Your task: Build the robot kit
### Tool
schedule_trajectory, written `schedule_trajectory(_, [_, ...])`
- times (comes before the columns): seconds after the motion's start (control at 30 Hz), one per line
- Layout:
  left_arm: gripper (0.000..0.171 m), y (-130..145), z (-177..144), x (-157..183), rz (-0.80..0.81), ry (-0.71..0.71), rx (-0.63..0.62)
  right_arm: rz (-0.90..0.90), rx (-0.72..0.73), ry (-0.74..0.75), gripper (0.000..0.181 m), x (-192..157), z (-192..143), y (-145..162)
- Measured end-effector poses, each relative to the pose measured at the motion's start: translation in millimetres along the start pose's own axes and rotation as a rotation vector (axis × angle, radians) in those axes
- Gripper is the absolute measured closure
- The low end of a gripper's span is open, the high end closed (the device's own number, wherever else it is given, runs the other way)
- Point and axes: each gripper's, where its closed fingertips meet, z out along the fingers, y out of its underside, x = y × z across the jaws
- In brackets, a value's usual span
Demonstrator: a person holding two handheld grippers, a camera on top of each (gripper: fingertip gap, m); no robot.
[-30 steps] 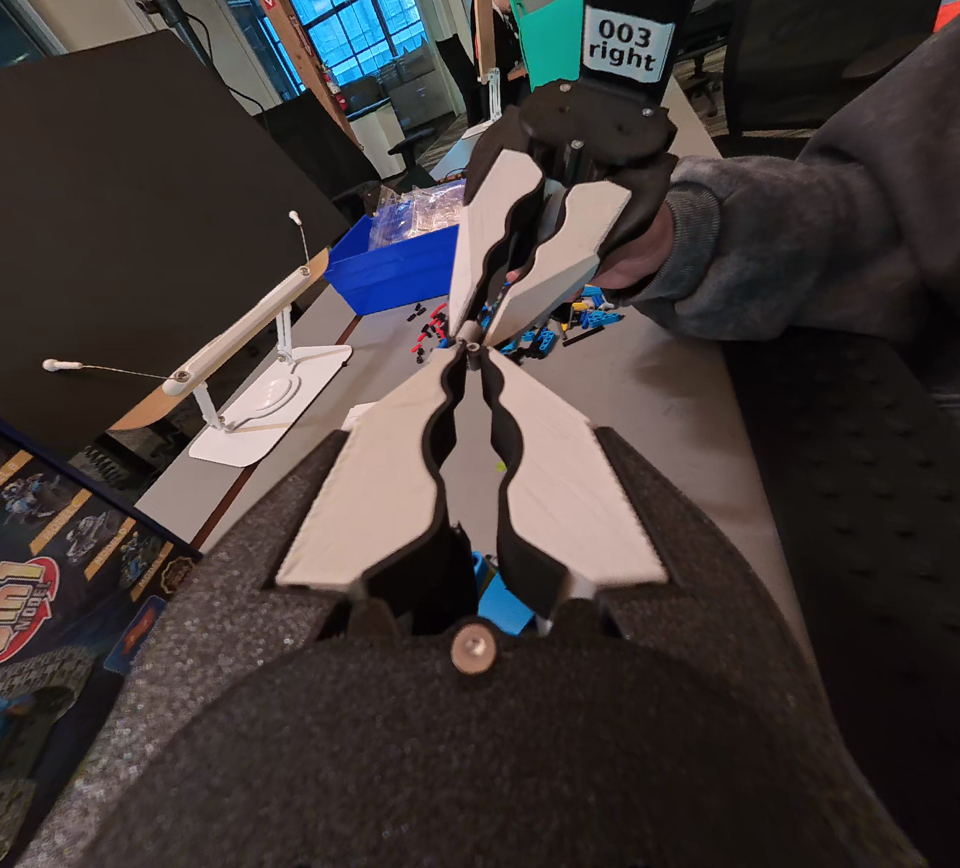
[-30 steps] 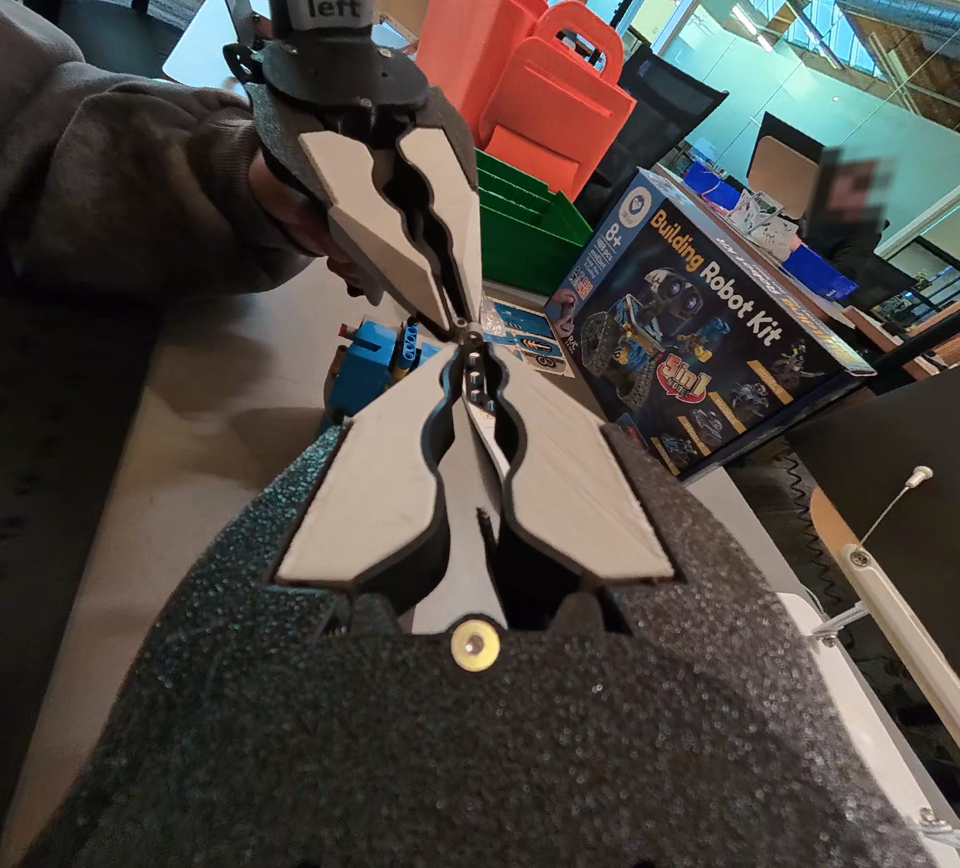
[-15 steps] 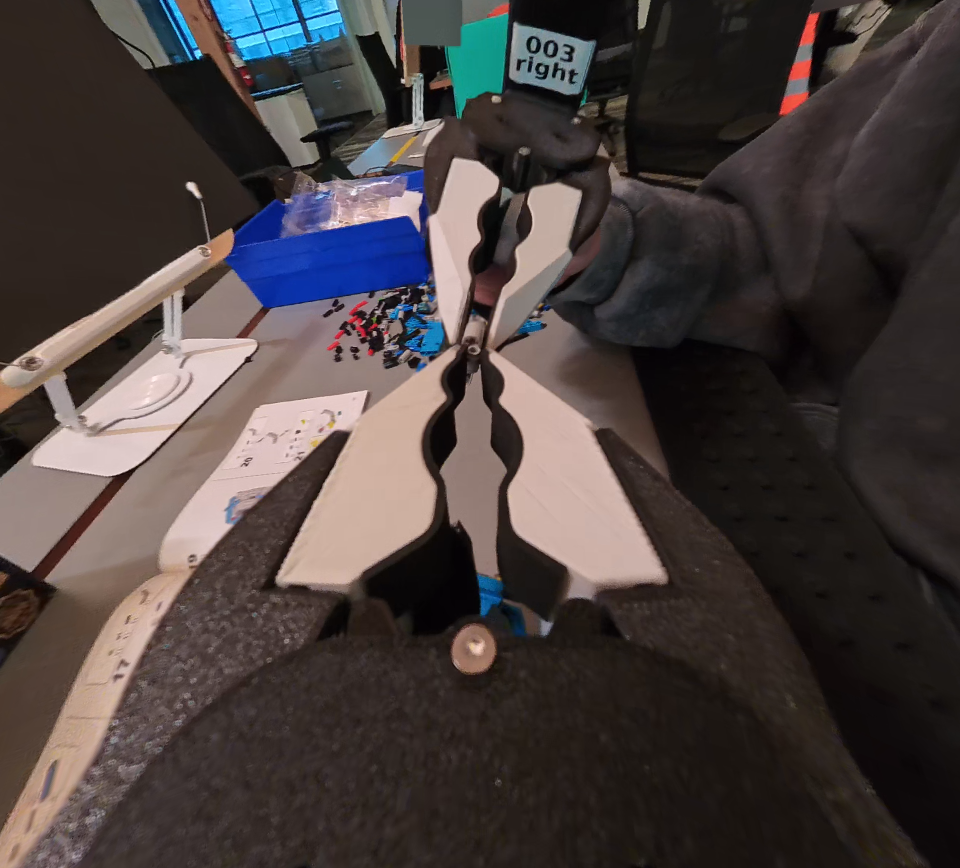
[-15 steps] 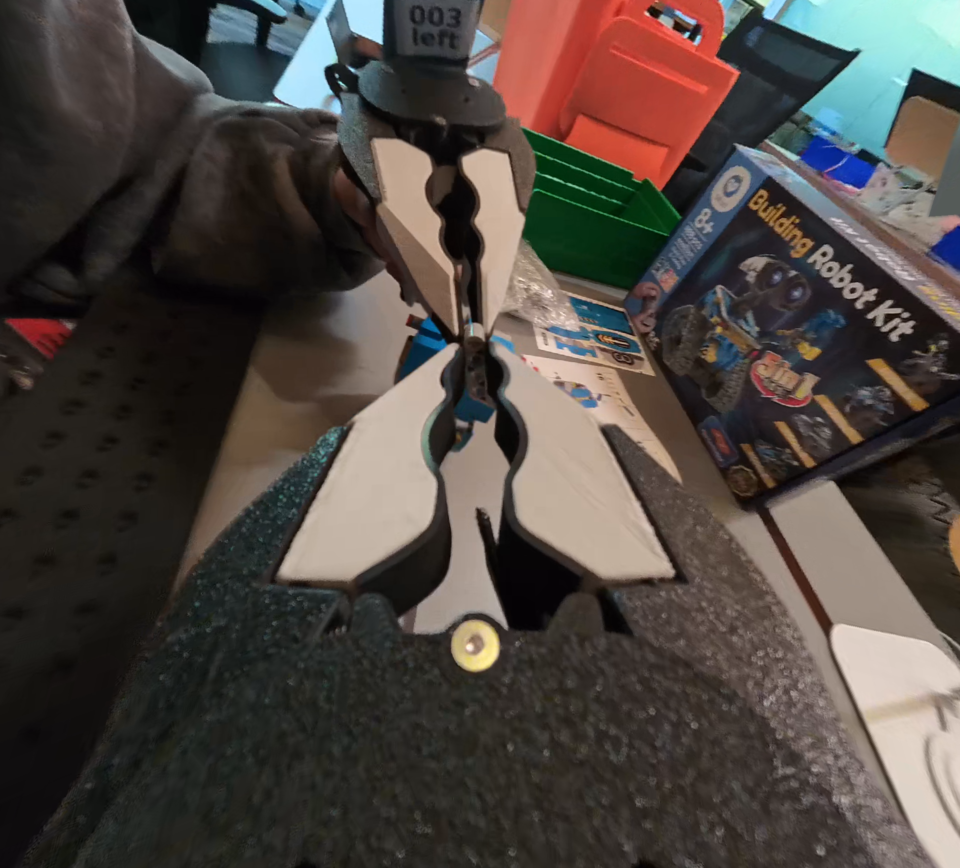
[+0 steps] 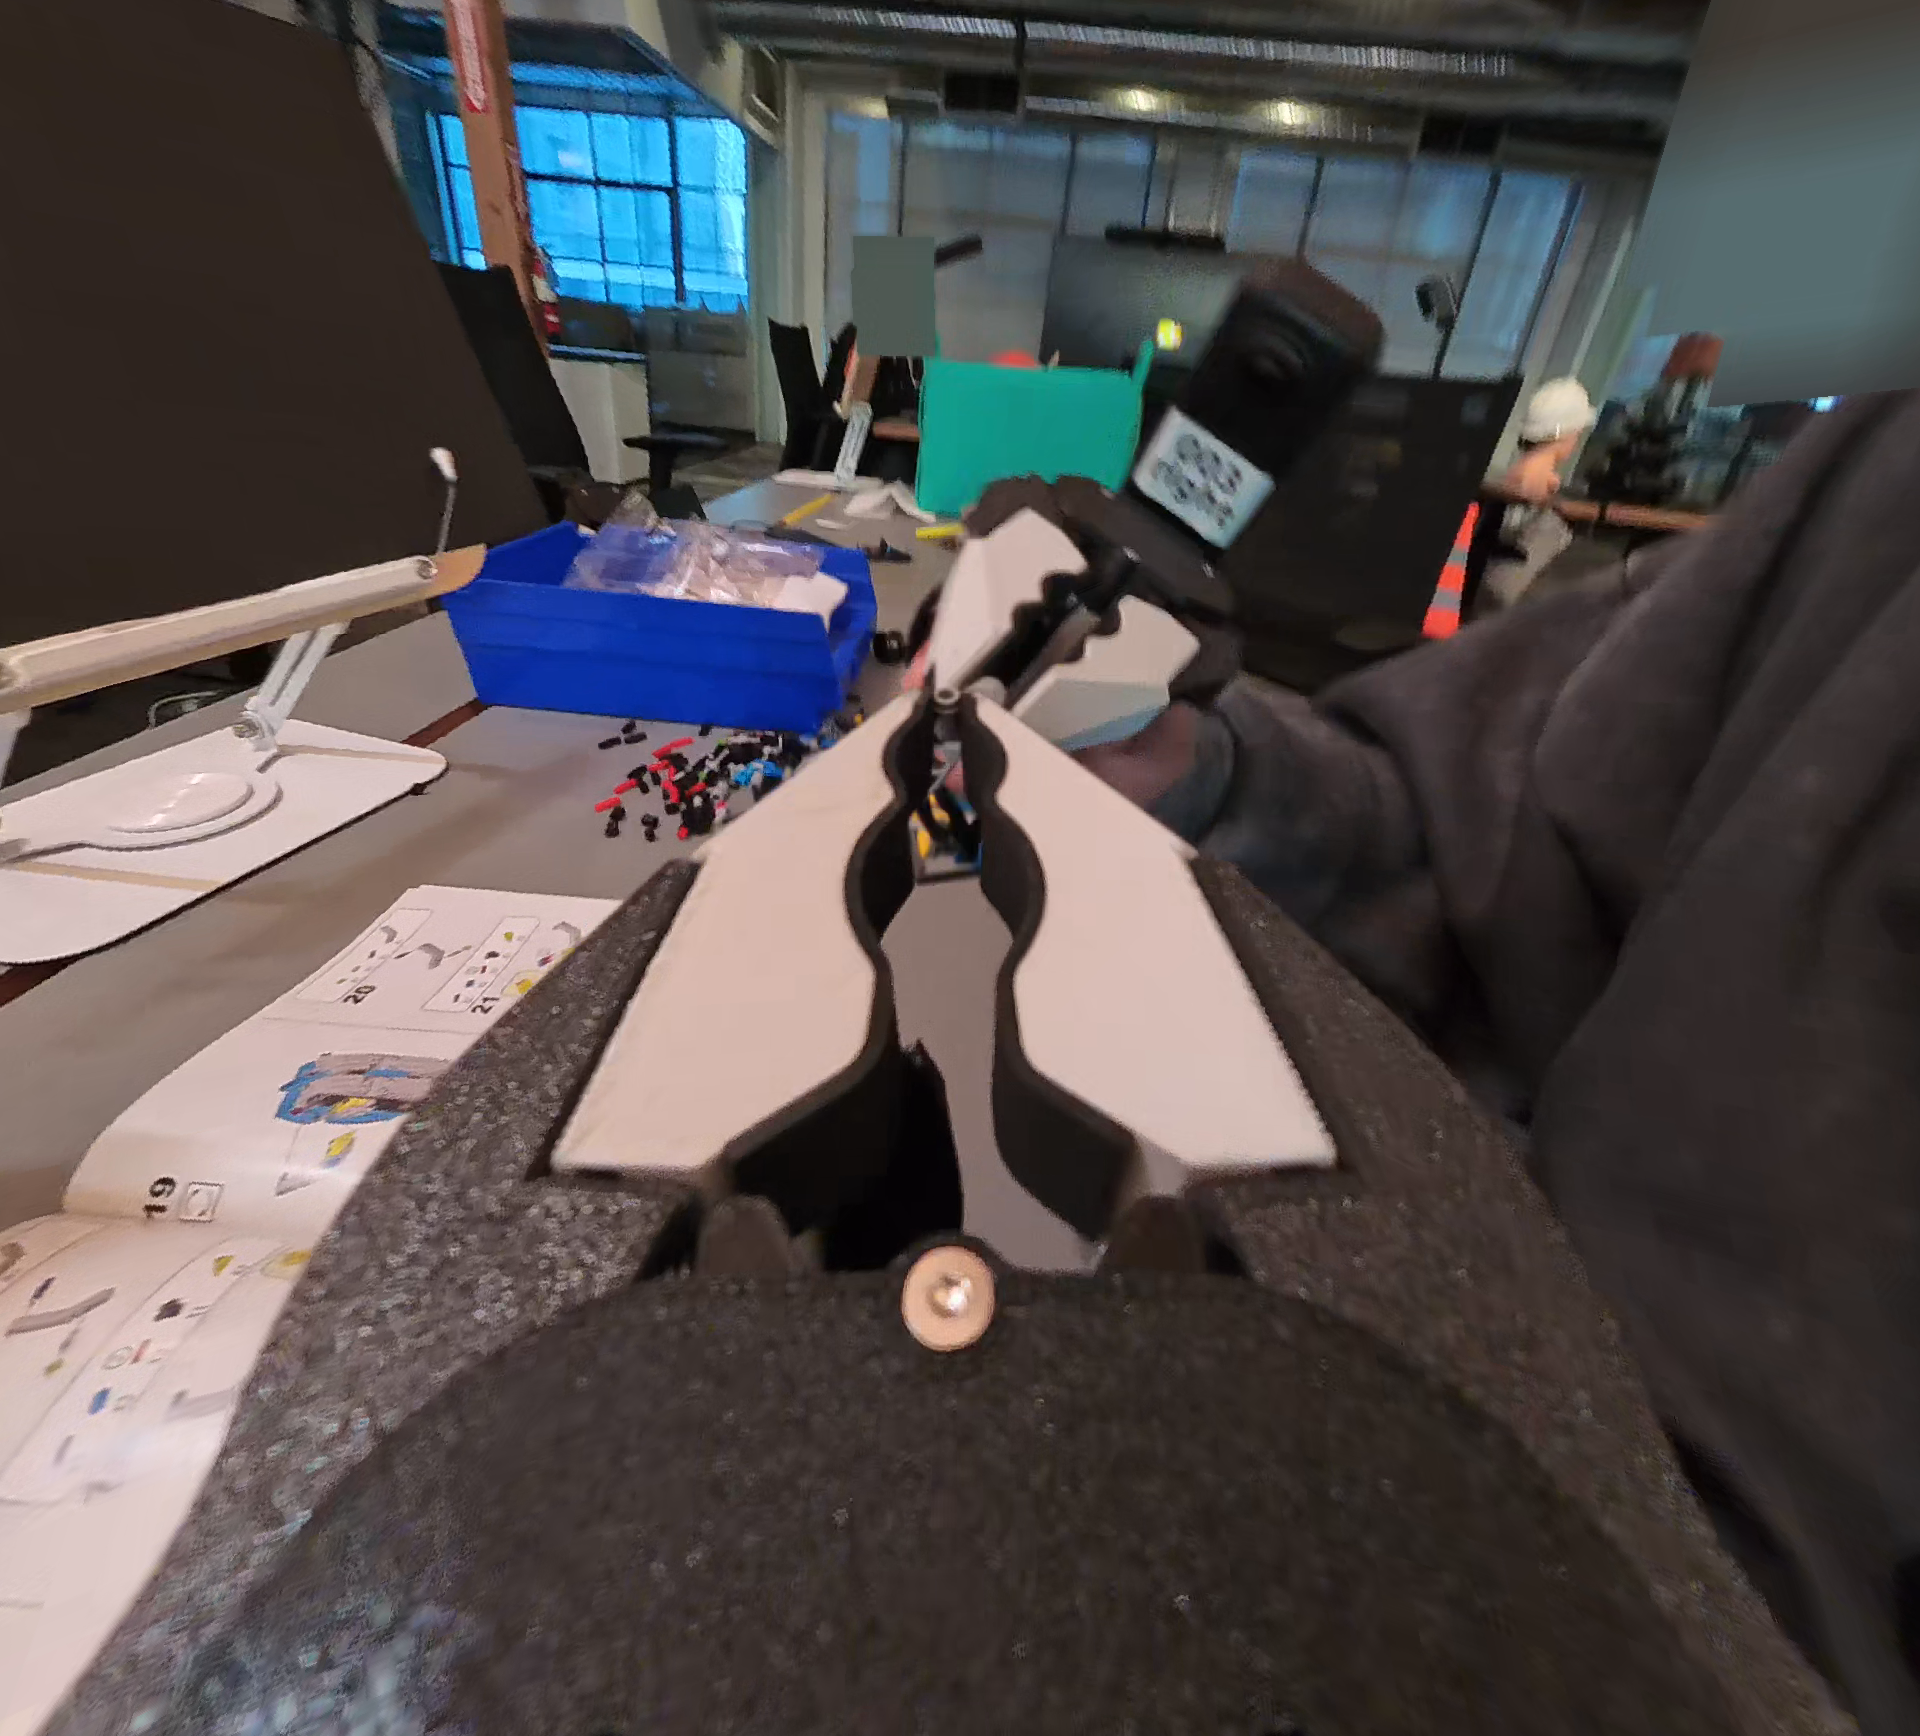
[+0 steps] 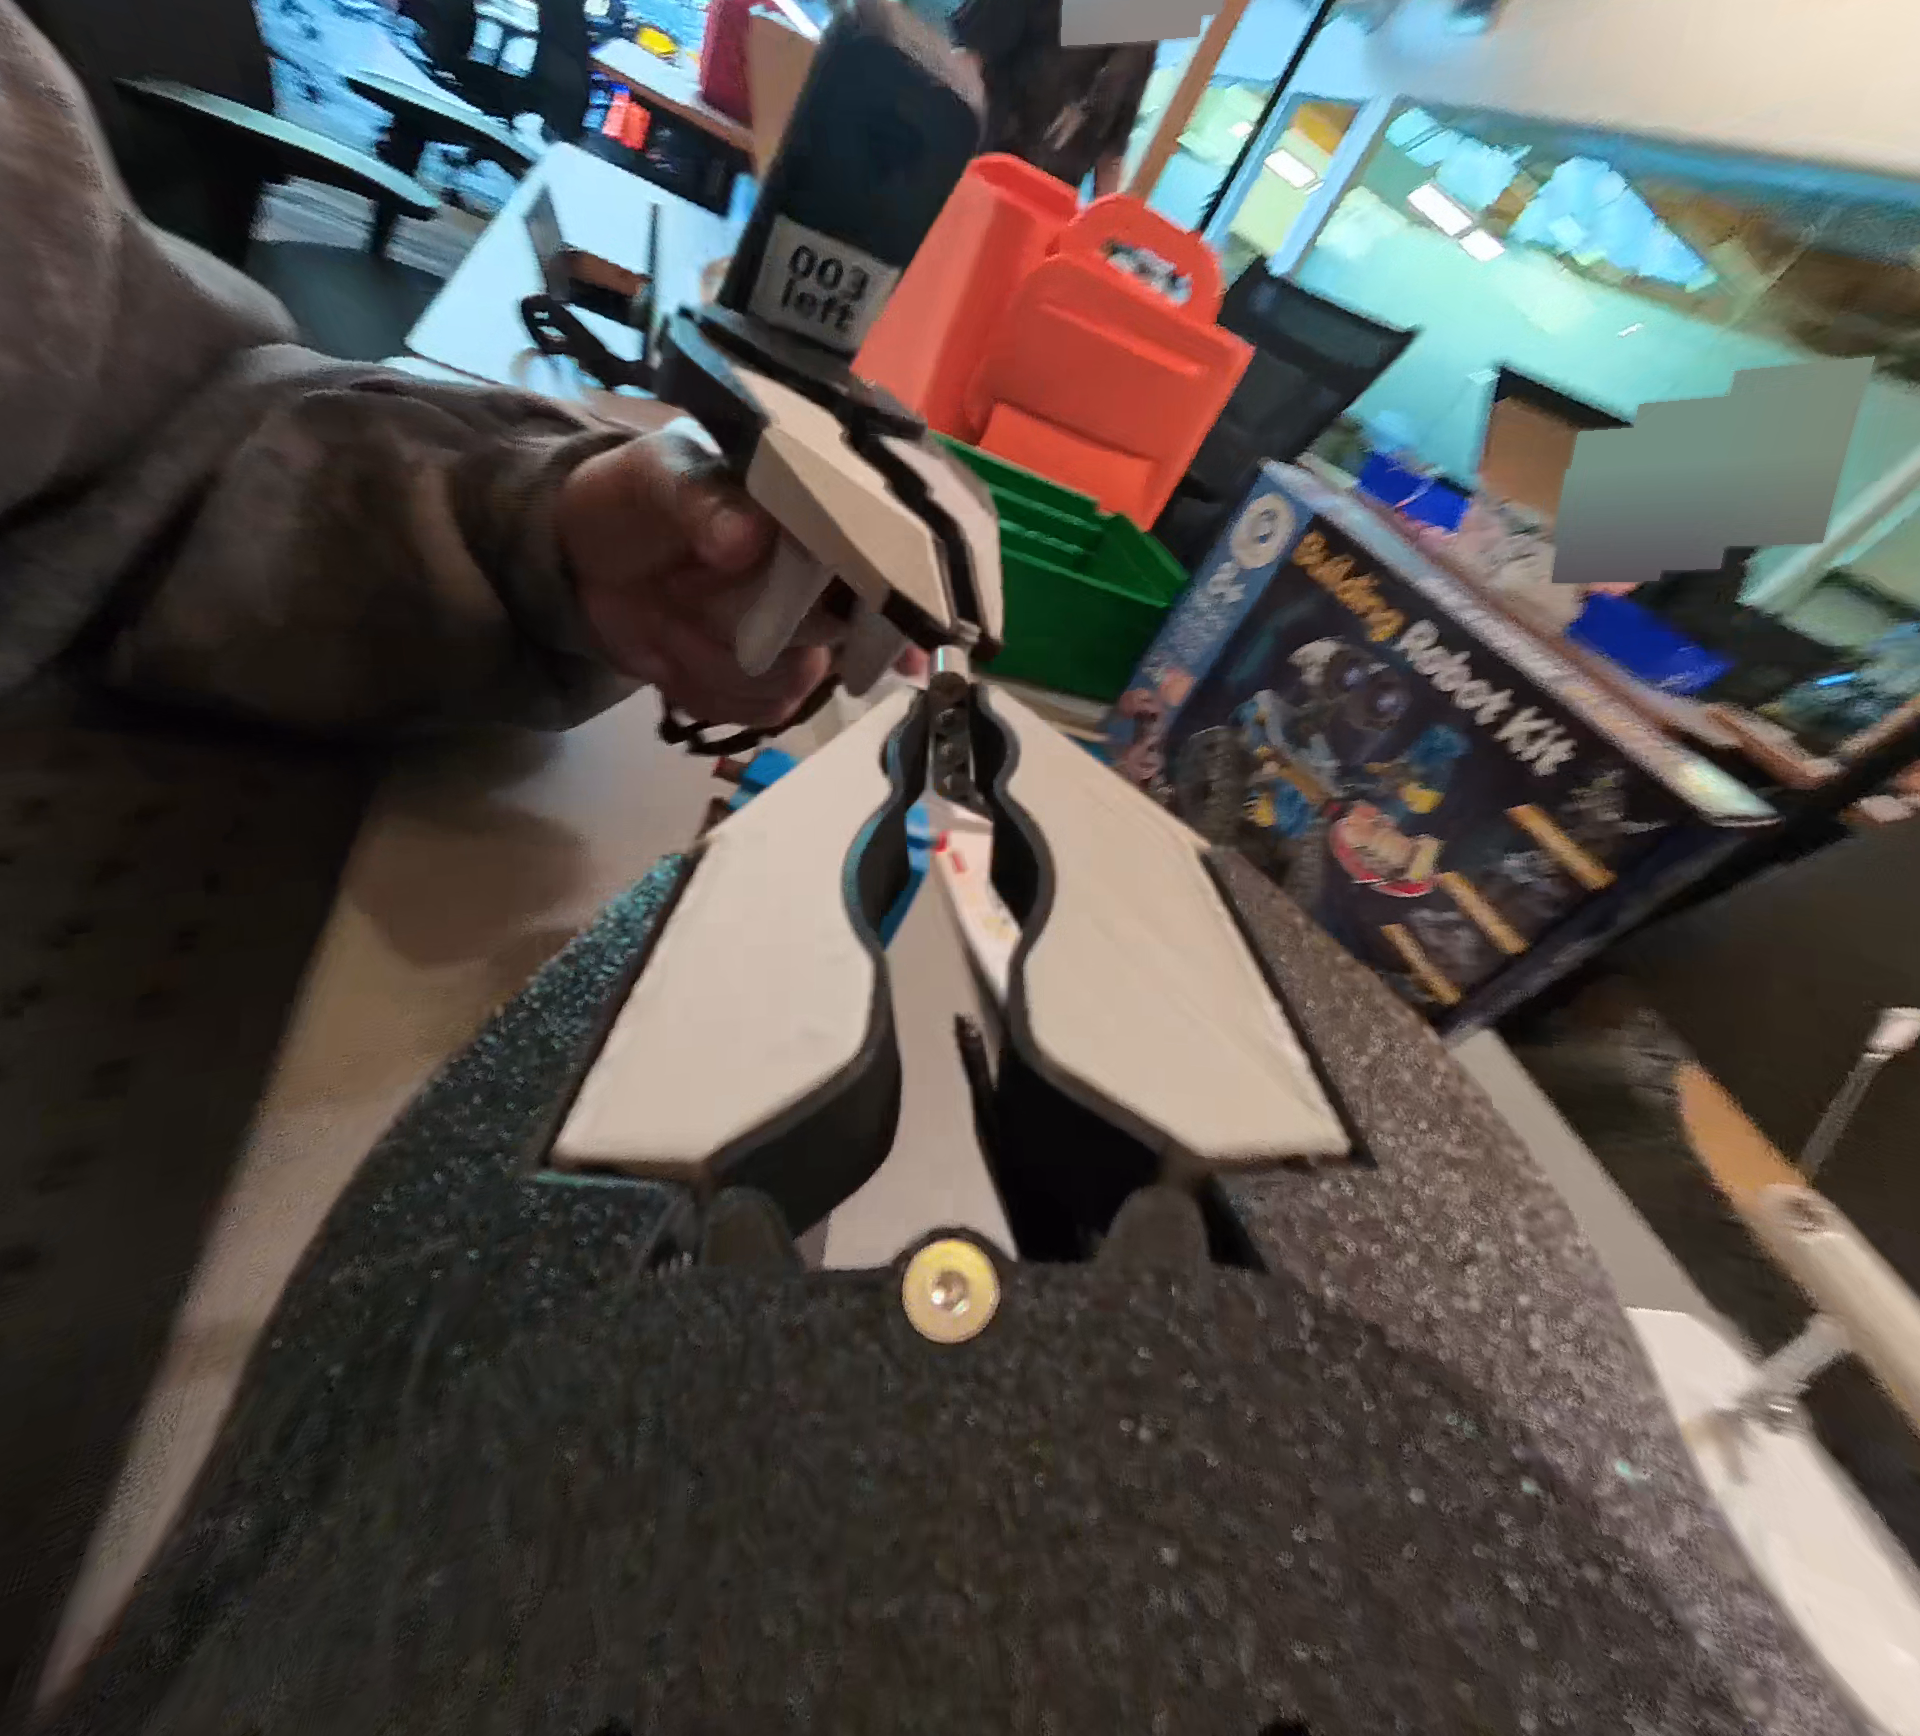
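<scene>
My left gripper (image 5: pixel 943 712) is shut on a small grey pin (image 5: pixel 947 697) that sticks out past its tips. My right gripper (image 6: pixel 951 701) is shut on a small black perforated piece (image 6: pixel 951 756). The two grippers meet tip to tip above the table. In the left wrist view the right gripper's fingers (image 5: pixel 1003 580) slant in from the upper right. In the right wrist view the left gripper's fingers (image 6: pixel 862 533) slant in from the upper left, held by a hand (image 6: pixel 675 585) in a grey sleeve. The pin (image 6: pixel 945 663) shows between the two sets of tips.
A blue bin (image 5: pixel 665 658) with clear bags, a scatter of small pieces (image 5: pixel 707 772), an open instruction booklet (image 5: pixel 312 1115) and a white stand (image 5: pixel 187 803) lie on the left. A kit box (image 6: pixel 1403 751), green bins (image 6: pixel 1070 585) and orange cases (image 6: pixel 1091 336) stand beyond. My two grippers' fingertips are within a few centimetres of each other.
Both grippers have tilted and both views have swung upward; each now sees the other leaning sideways instead of upright. The tips stay together and both stay shut.
</scene>
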Motion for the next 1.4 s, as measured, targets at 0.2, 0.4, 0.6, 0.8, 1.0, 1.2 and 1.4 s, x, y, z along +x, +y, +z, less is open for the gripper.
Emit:
schedule_trajectory(0.2, [0.168, -26, -10, -9, -0.174, -0.018, 0.197, -0.055, 0.05, 0.122, 0.174, 8, 0, -13])
schedule_trajectory(0.4, [0.168, -45, -16, -11, -0.244, -0.046, 0.29, 0.314, 0.234, -0.014, 0.174, 13, -4, -29])
schedule_trajectory(0.6, [0.168, -50, -6, -4, -0.117, -0.072, 0.294, 0.942, 0.482, -0.371, 0.175, 17, -7, -37])
schedule_trajectory(0.8, [0.168, -49, -2, 6, -0.099, -0.038, 0.313, 1.09, 0.571, -0.492, 0.175, 13, -8, -42])
schedule_trajectory(1.0, [0.168, -49, 0, 18, -0.07, -0.008, 0.299, 1.076, 0.568, -0.511, 0.175, 9, -7, -46])
schedule_trajectory(1.2, [0.168, -44, 4, 21, -0.084, 0.007, 0.292, 1.081, 0.588, -0.526, 0.174, 8, -9, -50])
schedule_trajectory(1.4, [0.168, -43, 5, 19, -0.06, -0.028, 0.297, 1.083, 0.588, -0.505, 0.175, 10, -9, -49])
